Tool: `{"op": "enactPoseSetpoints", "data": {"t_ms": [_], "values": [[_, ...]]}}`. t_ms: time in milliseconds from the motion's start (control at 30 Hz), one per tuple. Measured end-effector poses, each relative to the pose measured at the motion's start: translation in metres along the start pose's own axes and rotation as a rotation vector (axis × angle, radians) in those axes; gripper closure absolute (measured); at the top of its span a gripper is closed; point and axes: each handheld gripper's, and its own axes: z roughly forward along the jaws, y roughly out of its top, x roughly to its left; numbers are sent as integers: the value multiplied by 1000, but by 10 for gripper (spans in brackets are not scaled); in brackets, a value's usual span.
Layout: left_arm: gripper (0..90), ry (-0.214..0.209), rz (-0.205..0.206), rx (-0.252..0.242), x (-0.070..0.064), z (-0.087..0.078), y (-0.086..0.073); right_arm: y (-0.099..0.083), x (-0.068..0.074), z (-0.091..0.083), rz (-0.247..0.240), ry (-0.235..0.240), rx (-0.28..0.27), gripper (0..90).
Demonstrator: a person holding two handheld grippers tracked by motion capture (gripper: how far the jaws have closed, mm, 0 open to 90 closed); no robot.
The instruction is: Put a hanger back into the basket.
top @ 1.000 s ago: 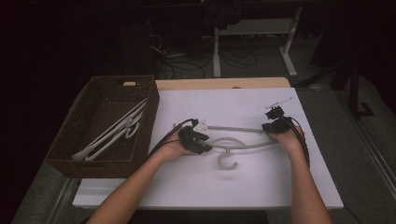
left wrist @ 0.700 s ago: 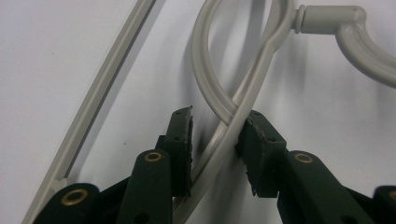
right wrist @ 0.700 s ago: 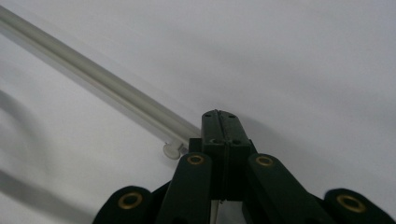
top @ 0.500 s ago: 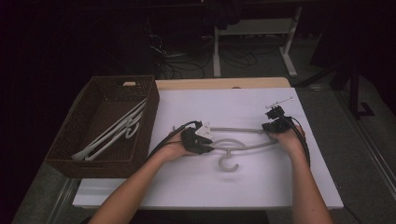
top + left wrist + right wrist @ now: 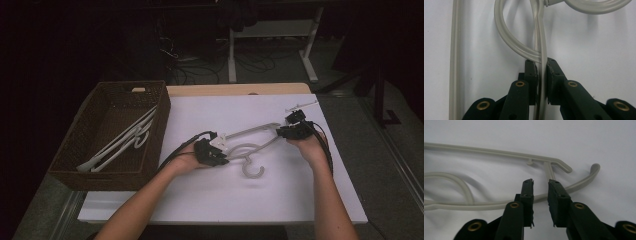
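Left gripper [image 5: 541, 72] clamps the grey hanger [image 5: 537, 32]; right gripper [image 5: 541, 186] parted

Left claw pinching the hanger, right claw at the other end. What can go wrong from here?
1. The left claw pinches only one thin arm of the grey hanger, near its end; the hanger could pivot or slip out when lifted.
2. The right claw is open, with the hanger's arm between its jaws, so that end is probably unsupported and may sag.
3. The basket already holds white hangers; the hook might snag on them or the rim.
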Motion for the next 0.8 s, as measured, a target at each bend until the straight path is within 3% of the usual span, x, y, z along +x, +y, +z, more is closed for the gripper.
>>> {"op": "enactPoseSetpoints", "data": {"t_ms": [133, 367, 533, 733, 767, 800], "values": [[814, 12, -54, -9, 3, -7, 0, 4, 5, -14, 2, 34, -43, 603], [815, 56, -174, -46, 12, -29, -1, 1, 15, -40, -17, 68, -95, 497], [816, 72, -251, -74, 18, -50, 2, -15, 20, -55, -44, 82, -120, 433], [816, 92, -288, -94, 20, -77, 17, -32, 25, -59, -55, 105, -128, 354], [815, 98, -316, -122, 21, -96, 26, -44, 30, -60, -60, 136, -138, 321], [816, 101, -321, -129, 21, -102, 28, -49, 31, -60, -58, 141, -140, 309]]}}
